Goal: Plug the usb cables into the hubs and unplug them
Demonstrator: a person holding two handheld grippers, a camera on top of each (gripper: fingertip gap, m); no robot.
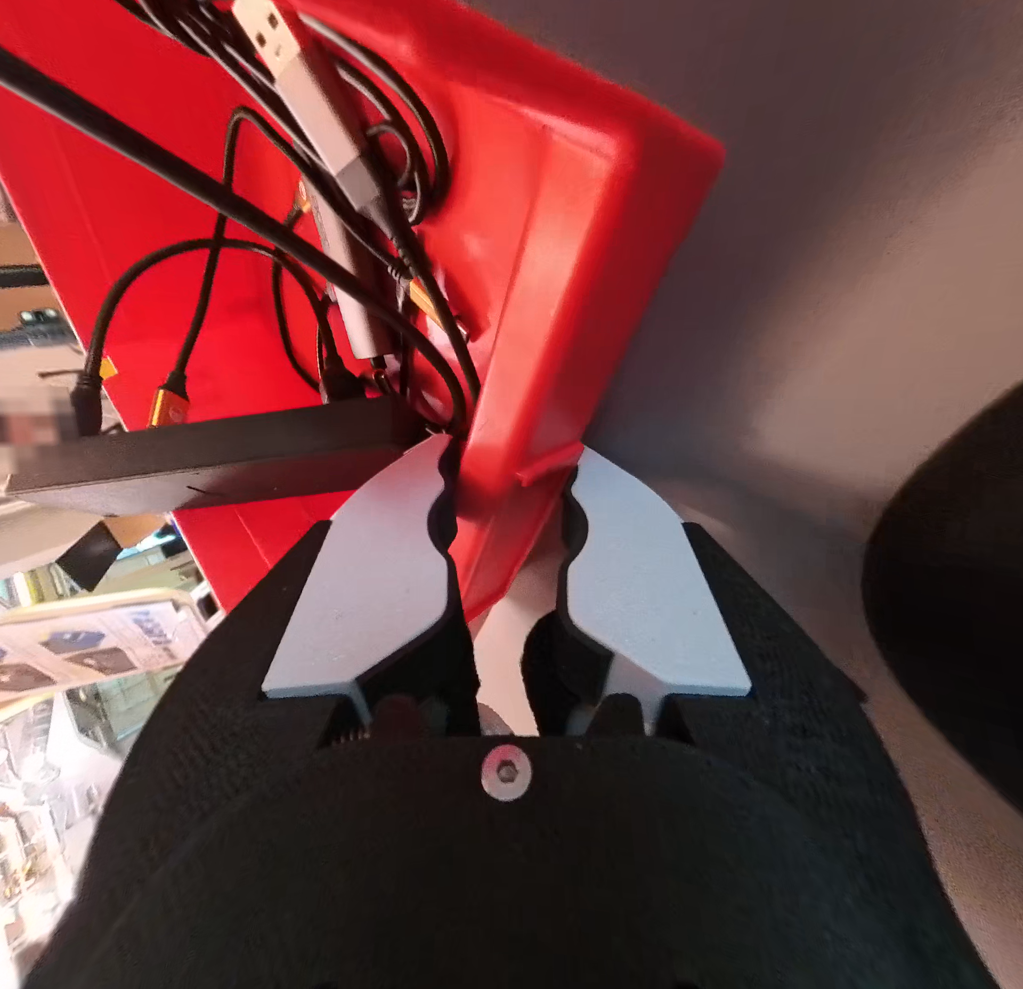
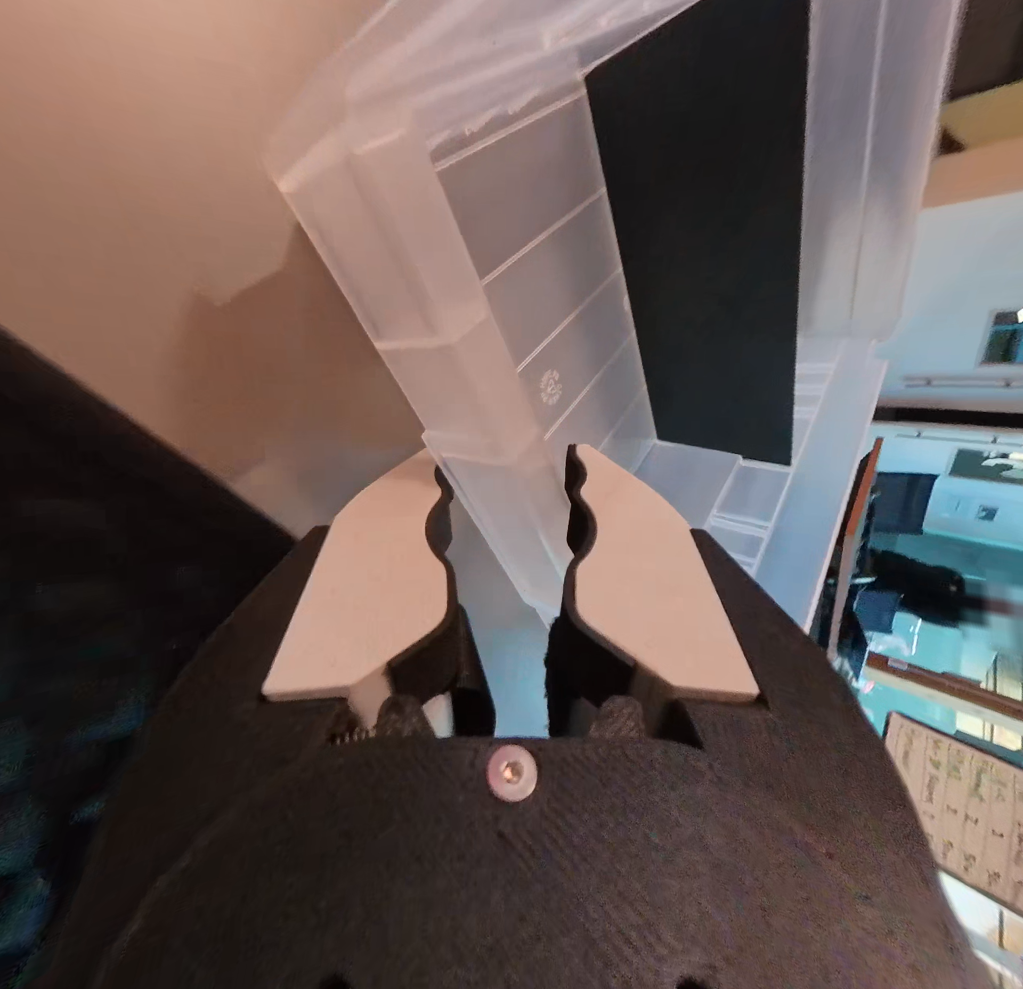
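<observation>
Grippers (image 1: 512, 453) (image 2: 506, 458) around bin (image 1: 581, 242) walls

A plain beige wall (image 2: 138, 159) is seen at the left of the right wrist view, warmly lit. A blurred room with white shelving (image 2: 963, 375) and a wood-framed panel (image 2: 855, 547) is shown at the right.

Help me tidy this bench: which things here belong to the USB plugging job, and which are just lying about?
Job:
- silver slim USB hub
- black flat USB hub
- black USB cables with orange plugs
- red plastic bin holding them, its wall between the left gripper fingers

Lying about:
- clear plastic bin with black sheet inside, its wall between the right gripper fingers
- beige tabletop
</observation>
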